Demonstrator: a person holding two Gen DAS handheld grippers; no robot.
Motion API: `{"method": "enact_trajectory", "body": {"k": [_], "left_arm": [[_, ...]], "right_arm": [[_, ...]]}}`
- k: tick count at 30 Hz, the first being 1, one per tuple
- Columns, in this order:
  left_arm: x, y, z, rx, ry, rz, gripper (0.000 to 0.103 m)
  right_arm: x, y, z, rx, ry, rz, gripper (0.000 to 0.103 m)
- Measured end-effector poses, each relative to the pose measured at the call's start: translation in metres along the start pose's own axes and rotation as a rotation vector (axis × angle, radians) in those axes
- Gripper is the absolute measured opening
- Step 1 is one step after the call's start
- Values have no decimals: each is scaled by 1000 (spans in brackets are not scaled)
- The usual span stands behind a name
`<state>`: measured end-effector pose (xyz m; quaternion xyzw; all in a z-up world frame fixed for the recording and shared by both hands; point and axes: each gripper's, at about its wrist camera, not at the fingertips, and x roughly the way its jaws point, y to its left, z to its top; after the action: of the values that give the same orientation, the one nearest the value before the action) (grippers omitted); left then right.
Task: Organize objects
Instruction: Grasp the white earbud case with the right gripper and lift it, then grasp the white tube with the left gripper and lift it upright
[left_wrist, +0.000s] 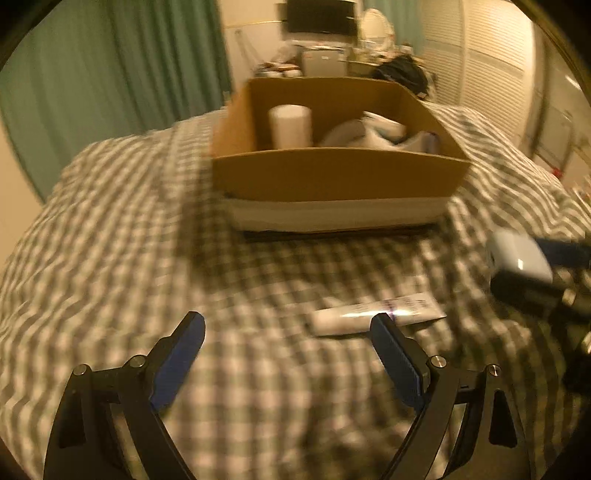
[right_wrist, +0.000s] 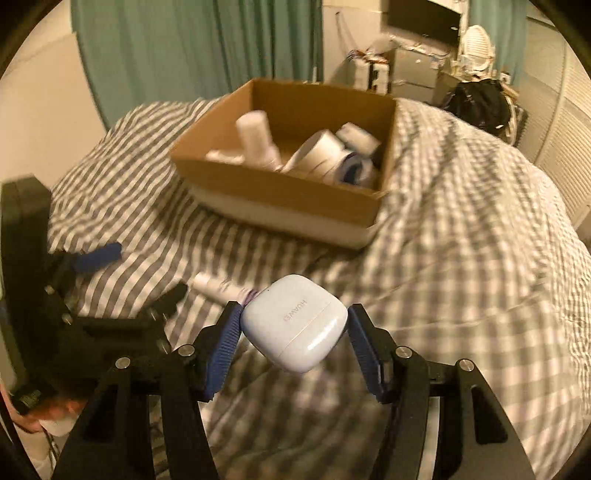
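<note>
My right tongs (right_wrist: 293, 325) clamp a small white rounded plastic earbud case (right_wrist: 295, 322) between their blue pads, lifted clear of the grey-and-white checked bedcover (right_wrist: 461, 258). My left tongs (left_wrist: 288, 325) stand wide with nothing between them. A white squeeze tube (left_wrist: 373, 313) lies on the cover just past their right fingertip. Ahead of both sits an open brown cardboard box (right_wrist: 280, 184) holding white containers.
</note>
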<state>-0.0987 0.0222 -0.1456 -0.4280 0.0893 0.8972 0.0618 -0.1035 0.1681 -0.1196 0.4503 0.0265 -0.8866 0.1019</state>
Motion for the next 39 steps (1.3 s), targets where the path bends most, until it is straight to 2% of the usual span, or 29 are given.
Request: {"method": "enact_trajectory", "body": {"k": [6, 12, 15, 17, 25, 32, 35, 39], "left_arm": [[27, -37, 6, 141, 23, -91, 94], [58, -55, 4, 240, 111, -130, 89], [75, -53, 8, 229, 171, -150, 74], [77, -52, 12, 221, 175, -168, 64], [63, -58, 16, 281, 153, -191, 45], [58, -70, 22, 379, 123, -175, 47], [64, -73, 31, 401, 124, -191, 58], [65, -75, 40, 437, 103, -189, 64]], "right_arm": [[6, -23, 10, 72, -10, -2, 58], [12, -33, 6, 83, 10, 30, 59], [17, -34, 4, 87, 20, 38, 59], [20, -36, 3, 90, 26, 43, 59], [15, -38, 1, 104, 23, 53, 59], [9, -42, 1, 114, 15, 51, 59], [8, -44, 1, 120, 16, 35, 59], [3, -51, 1, 132, 18, 22, 59]]}}
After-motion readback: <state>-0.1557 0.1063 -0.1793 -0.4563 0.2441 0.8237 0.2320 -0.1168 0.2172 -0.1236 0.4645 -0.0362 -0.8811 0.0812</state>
